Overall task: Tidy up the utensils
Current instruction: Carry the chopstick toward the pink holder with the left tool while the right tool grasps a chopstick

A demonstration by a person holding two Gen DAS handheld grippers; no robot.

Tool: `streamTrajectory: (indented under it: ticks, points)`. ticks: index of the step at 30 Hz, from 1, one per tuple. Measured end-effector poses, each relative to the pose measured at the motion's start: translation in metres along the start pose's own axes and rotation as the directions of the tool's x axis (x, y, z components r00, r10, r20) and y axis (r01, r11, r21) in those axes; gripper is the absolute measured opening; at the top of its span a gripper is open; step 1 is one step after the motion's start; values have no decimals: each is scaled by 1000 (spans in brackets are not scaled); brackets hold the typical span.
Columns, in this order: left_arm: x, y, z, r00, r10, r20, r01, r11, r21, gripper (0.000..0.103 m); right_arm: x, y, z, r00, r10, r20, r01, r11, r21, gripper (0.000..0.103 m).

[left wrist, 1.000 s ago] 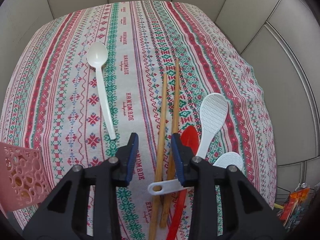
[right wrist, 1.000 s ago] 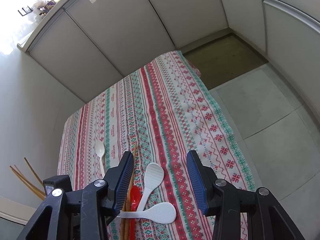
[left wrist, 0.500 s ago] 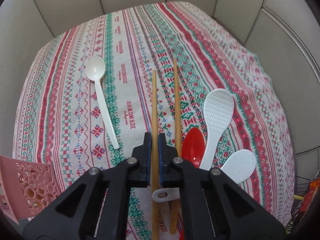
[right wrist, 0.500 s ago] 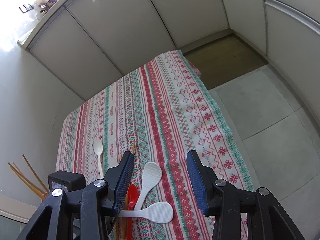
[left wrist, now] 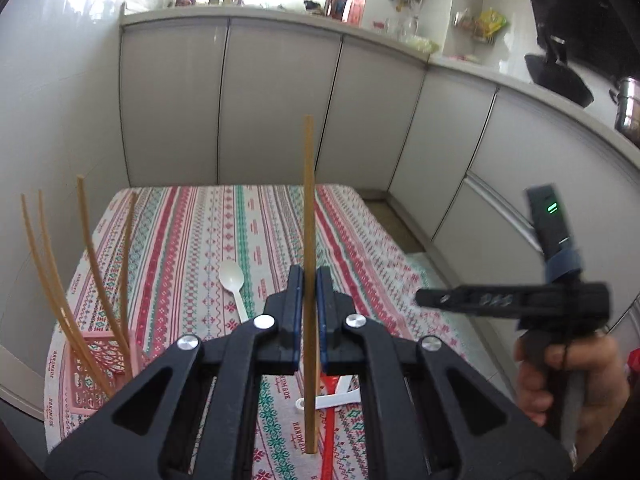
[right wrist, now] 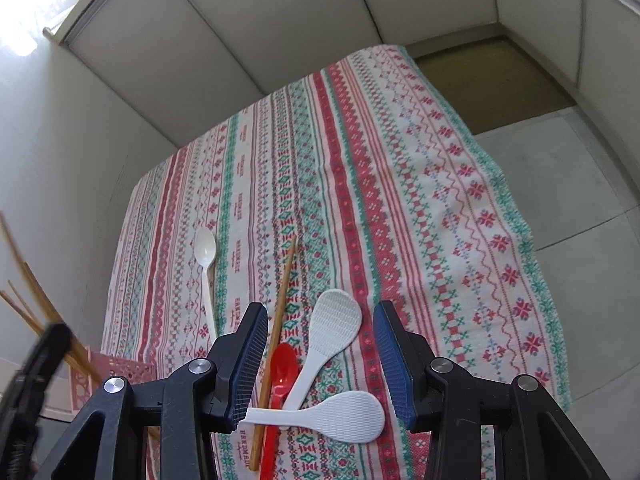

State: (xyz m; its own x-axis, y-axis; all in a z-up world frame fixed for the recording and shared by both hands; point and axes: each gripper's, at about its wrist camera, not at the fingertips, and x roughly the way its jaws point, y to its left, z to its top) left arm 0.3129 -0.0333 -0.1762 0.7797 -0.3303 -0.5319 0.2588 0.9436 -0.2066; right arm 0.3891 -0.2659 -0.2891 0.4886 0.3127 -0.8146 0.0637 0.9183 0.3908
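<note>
My left gripper (left wrist: 308,280) is shut on a wooden chopstick (left wrist: 308,216) and holds it upright above the striped tablecloth (left wrist: 192,248). A pink perforated holder (left wrist: 102,364) at the left holds several chopsticks (left wrist: 86,264). My right gripper (right wrist: 320,344) is open and empty, above two white rice paddles (right wrist: 332,328) (right wrist: 340,408), a red spoon (right wrist: 280,376) and one chopstick (right wrist: 280,304) on the cloth. A white spoon (right wrist: 205,256) lies to the left; it also shows in the left wrist view (left wrist: 232,280).
Grey cabinet doors (left wrist: 280,104) stand behind the table, with a cluttered counter above. The table's right edge (right wrist: 520,216) drops to a grey floor. The pink holder also shows in the right wrist view (right wrist: 116,376), near the front left corner.
My left gripper closed on one chopstick, lifted it off the cloth and tilted it upright, leaving one chopstick lying. My right gripper stayed open and dropped closer over the paddles.
</note>
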Motion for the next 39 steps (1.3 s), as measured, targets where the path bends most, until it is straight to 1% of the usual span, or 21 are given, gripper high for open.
streamTrajectory:
  ticks: [3, 7, 10, 12, 14, 17, 19, 23, 26, 27, 28, 29, 30, 31, 33, 34, 36, 37, 39]
  points:
    - [-38, 0, 12, 995, -13, 98, 13, 1000, -4, 7, 23, 14, -5, 998, 0, -56, -2, 999, -38, 49]
    - [-77, 12, 23, 980, 10, 197, -8, 1000, -12, 7, 56, 29, -11, 993, -7, -120, 0, 998, -65, 49]
    - [-92, 29, 27, 969, 36, 244, -27, 999, -43, 7, 80, 34, -15, 987, -14, -162, 3, 998, -66, 49]
    - [-97, 43, 30, 962, 52, 268, -36, 997, -65, 7, 92, 36, -15, 983, 16, -186, -24, 999, -40, 48]
    - [-102, 58, 30, 952, 73, 296, -47, 995, -92, 7, 100, 40, -14, 981, 37, -189, -40, 999, -14, 47]
    - [-109, 73, 27, 945, 102, 312, -66, 990, -124, 7, 111, 46, -12, 983, 24, -185, -27, 1000, -12, 46]
    - [-112, 79, 22, 941, 117, 318, -78, 988, -131, 7, 119, 50, -12, 982, 19, -190, -21, 1000, -10, 42]
    - [-110, 87, 18, 933, 142, 330, -100, 985, -143, 7, 132, 56, -12, 983, -59, -176, 54, 998, -31, 37]
    - [-113, 92, 12, 926, 162, 340, -121, 983, -141, 7, 144, 56, -12, 982, -67, -179, 64, 998, -20, 34]
    - [-112, 94, 12, 926, 170, 338, -130, 982, -138, 7, 148, 56, -12, 980, -78, -181, 75, 997, -22, 32]
    - [-111, 95, 11, 924, 177, 338, -138, 981, -136, 7, 153, 57, -12, 979, -92, -182, 88, 996, -27, 28]
    - [-111, 96, 10, 923, 182, 339, -144, 980, -136, 7, 156, 58, -12, 978, -108, -177, 103, 994, -37, 25]
    - [-111, 97, 9, 923, 184, 339, -145, 980, -136, 7, 158, 61, -13, 978, -127, -166, 119, 991, -56, 15]
    - [-112, 99, 8, 922, 185, 339, -146, 980, -136, 7, 159, 64, -13, 977, -139, -163, 128, 989, -73, 9]
    - [-112, 100, 7, 919, 193, 344, -154, 979, -136, 7, 159, 69, -13, 981, -124, -150, 115, 991, -68, 7]
    - [-113, 101, 7, 917, 194, 348, -155, 978, -137, 7, 154, 72, -11, 986, -111, -128, 103, 993, -66, 7]
    - [-112, 102, 6, 916, 193, 351, -152, 978, -141, 7, 132, 81, -5, 996, -67, -51, 63, 995, -74, 7]
    - [-111, 103, 6, 916, 190, 352, -149, 979, -142, 7, 117, 87, -2, 999, -32, -3, 31, 997, -76, 7]
    - [-108, 102, 4, 916, 184, 356, -145, 980, -134, 7, 87, 98, 2, 995, 45, 90, -37, 996, -87, 7]
